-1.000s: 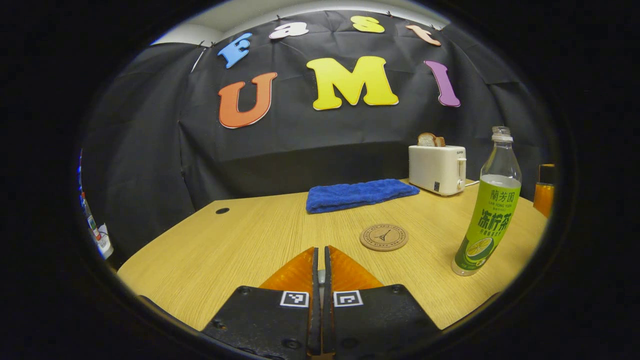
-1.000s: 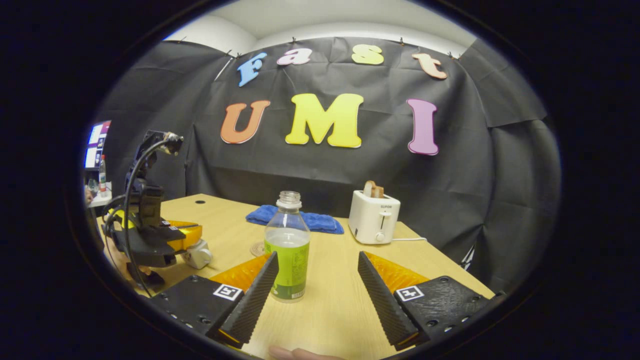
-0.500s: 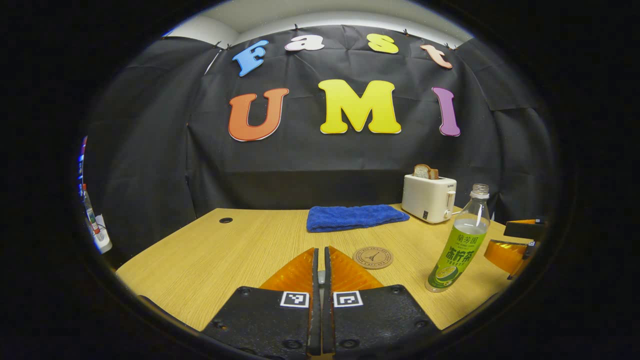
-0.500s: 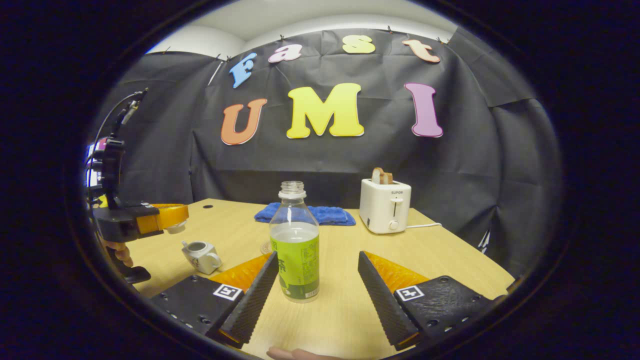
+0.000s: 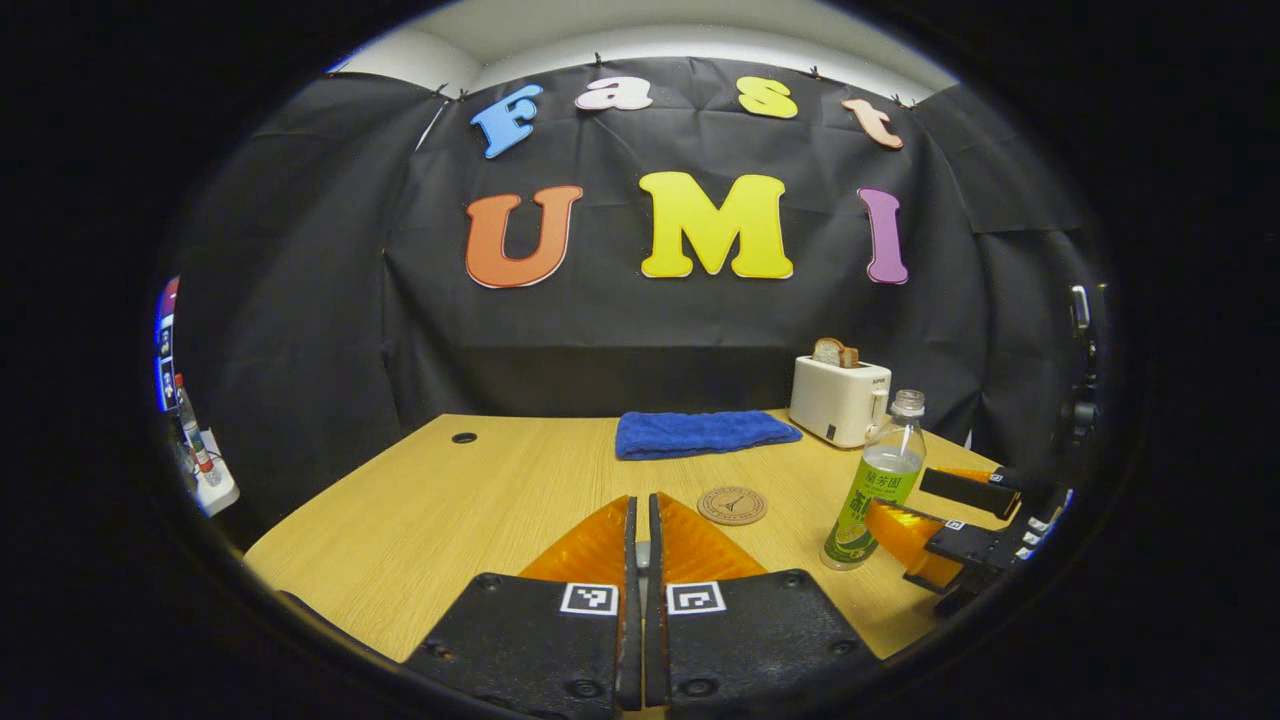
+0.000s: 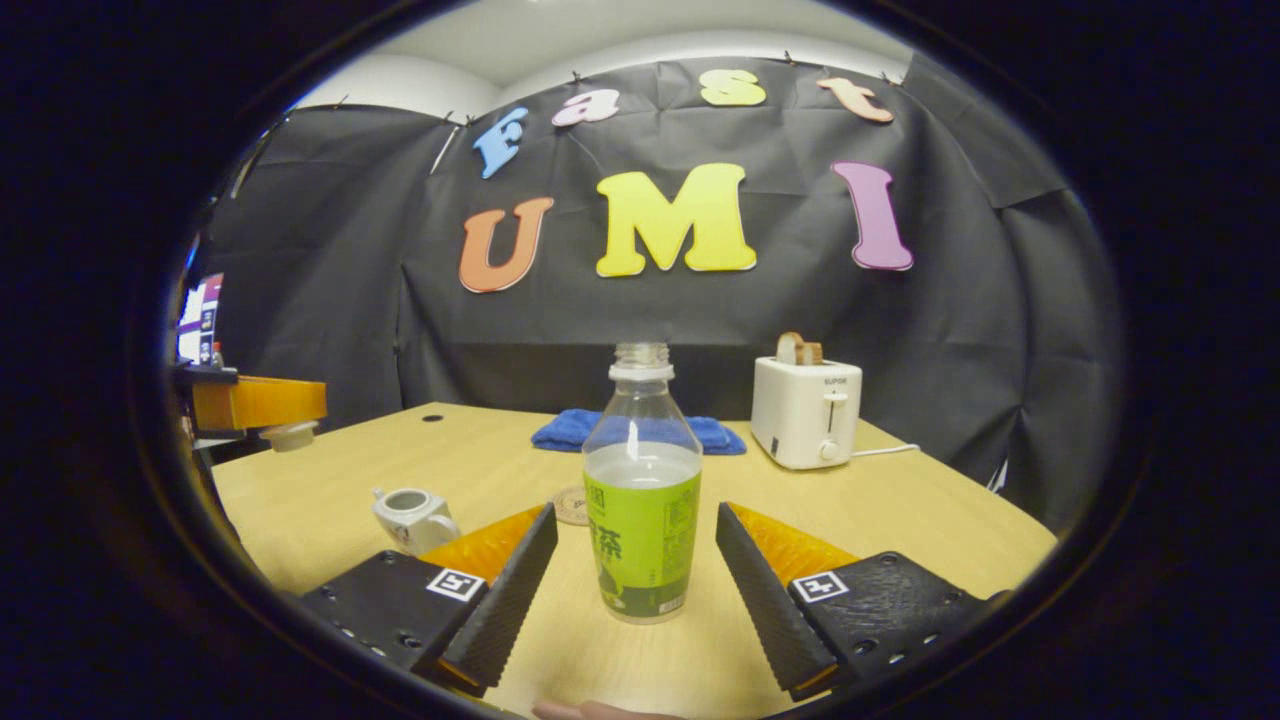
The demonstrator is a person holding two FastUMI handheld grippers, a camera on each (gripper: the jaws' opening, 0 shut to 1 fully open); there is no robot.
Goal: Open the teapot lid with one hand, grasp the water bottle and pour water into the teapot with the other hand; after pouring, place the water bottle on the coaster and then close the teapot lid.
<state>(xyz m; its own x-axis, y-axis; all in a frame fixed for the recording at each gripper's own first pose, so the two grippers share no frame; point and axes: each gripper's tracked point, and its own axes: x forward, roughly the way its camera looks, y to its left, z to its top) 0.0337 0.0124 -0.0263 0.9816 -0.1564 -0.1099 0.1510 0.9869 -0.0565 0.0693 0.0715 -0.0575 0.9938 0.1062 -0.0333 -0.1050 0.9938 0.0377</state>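
My right gripper [image 6: 635, 555] spread wide around the water bottle [image 6: 641, 500]
My left gripper [image 5: 640, 540] holds the teapot lid [image 6: 288, 435] pinched above the open teapot [image 6: 412, 516], well inside the table [image 6: 930, 510] edge

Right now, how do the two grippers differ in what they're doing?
The left gripper is shut on the teapot lid, held up off the table; the right gripper is open, low, with the water bottle between its fingers, not squeezed. The left is clear of the open teapot. Both point toward the wall.
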